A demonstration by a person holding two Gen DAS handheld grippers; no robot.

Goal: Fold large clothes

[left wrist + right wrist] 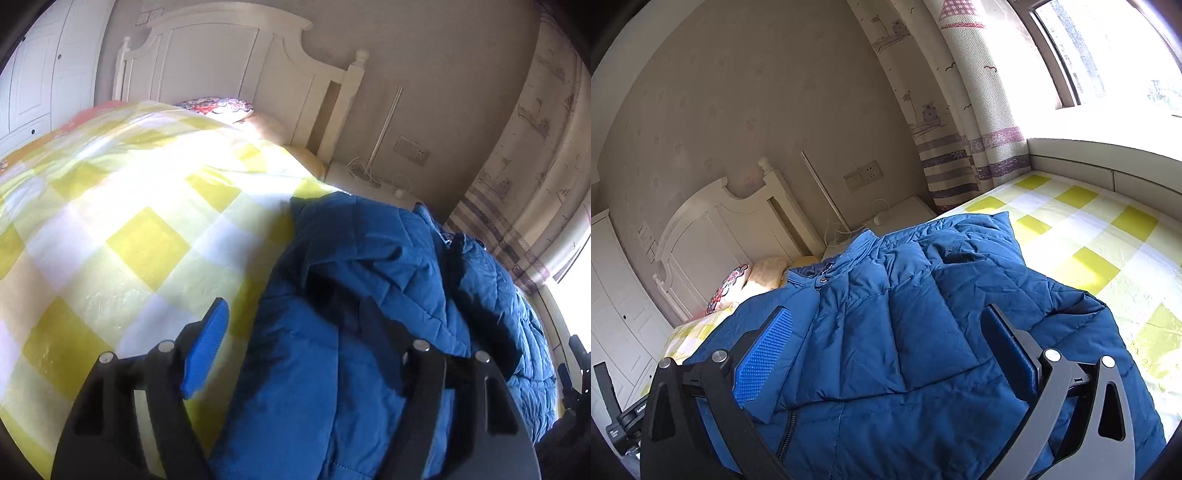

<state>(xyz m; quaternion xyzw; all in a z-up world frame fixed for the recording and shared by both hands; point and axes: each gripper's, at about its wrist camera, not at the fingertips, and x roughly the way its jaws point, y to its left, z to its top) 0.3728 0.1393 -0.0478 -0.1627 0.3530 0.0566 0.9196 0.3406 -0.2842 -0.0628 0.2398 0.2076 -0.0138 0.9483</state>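
Observation:
A large blue quilted jacket [369, 295] lies bunched on a bed with a yellow and white checked cover [122, 206]. My left gripper [295, 332] is open above the jacket's left edge; its left pad [207, 347] shows over the cover, and the right pad is hidden against the blue cloth. In the right wrist view the jacket [916, 332] fills the middle, its collar with a snap toward the headboard. My right gripper [886, 347] is open just above the jacket, one blue pad [764, 354] on each side, holding nothing.
A white headboard [229, 62] and patterned pillows [221, 107] stand at the bed's far end. A white nightstand with cables [897, 216], a wall socket [862, 175], a curtain [964, 122] and a bright window [1108, 51] lie beyond. White wardrobe doors [37, 81] are at left.

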